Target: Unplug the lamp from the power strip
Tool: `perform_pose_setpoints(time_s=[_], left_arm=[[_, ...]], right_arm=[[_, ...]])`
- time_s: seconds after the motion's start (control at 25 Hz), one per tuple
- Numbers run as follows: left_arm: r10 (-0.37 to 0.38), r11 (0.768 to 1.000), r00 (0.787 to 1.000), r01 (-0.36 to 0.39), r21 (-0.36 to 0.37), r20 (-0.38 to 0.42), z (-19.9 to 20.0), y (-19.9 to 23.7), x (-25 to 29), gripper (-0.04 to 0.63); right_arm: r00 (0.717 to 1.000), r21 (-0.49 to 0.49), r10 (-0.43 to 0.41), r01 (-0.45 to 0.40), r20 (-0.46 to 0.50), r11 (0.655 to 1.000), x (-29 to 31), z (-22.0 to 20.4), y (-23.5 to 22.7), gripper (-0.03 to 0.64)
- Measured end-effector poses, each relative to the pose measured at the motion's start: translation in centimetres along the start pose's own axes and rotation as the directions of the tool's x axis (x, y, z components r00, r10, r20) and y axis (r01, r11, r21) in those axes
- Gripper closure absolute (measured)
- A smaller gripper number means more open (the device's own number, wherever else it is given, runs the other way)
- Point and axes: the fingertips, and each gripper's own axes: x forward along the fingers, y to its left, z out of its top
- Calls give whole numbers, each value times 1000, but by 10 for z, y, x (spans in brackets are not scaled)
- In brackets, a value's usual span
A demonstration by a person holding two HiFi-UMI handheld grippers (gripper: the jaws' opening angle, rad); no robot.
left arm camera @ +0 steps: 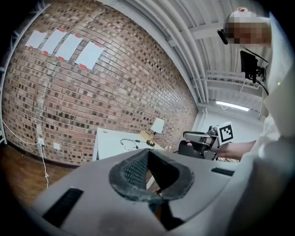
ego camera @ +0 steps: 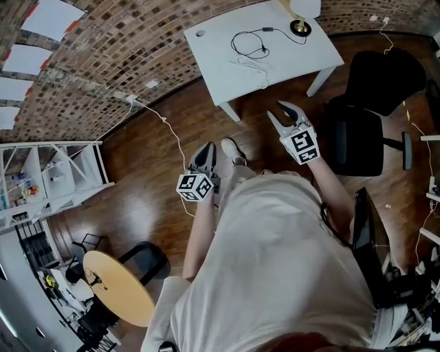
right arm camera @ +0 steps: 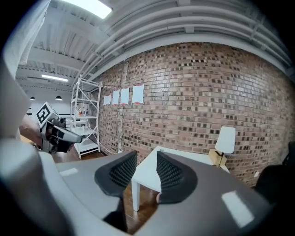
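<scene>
The lamp [ego camera: 300,12] with a white shade stands at the far right corner of the white table [ego camera: 227,55]. Its black cord [ego camera: 247,42] loops across the tabletop. I cannot make out a power strip. Both grippers hang over the wooden floor, short of the table. My left gripper [ego camera: 204,155] is shut and empty, its pads meeting at the tips [left arm camera: 146,154]. My right gripper [ego camera: 282,110] stands open with nothing between its pads [right arm camera: 146,157] and points at the table [right arm camera: 184,154] and the lamp [right arm camera: 225,139]. From the left gripper view the lamp [left arm camera: 157,125] shows far ahead.
A black office chair [ego camera: 364,117] stands right of the table. A white shelf unit [ego camera: 48,179] is at the left, and a round wooden seat [ego camera: 120,285] lies behind me. From a wall outlet [ego camera: 127,98] a white cable runs across the floor. The brick wall is behind the table.
</scene>
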Motion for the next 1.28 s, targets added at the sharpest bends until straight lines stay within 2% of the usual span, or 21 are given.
perform_pose_setpoints(time_s=[0.48,0.76,0.96,1.28], left_arm=[[15,1000,1000,-15,4,-26,-23,-29,-49,592],[-1,1000,1000,1,6,-23,-28,-24,-39,592],[-28,1000,999,28,6,-24,-16,-11,-39,592],[-47,999,997,48,12,-53,-4,41,-60,592]], right_arm=[[1000,25,24,-24,-19,999,-36,-18,37,491],[997,5,57,-57,-47,998,-27,-30,52,491],[996,-3,59,-59,-72,998,-12,-26,68,491],[995,-25,35,-37,-96,999,25,-12,100,491]])
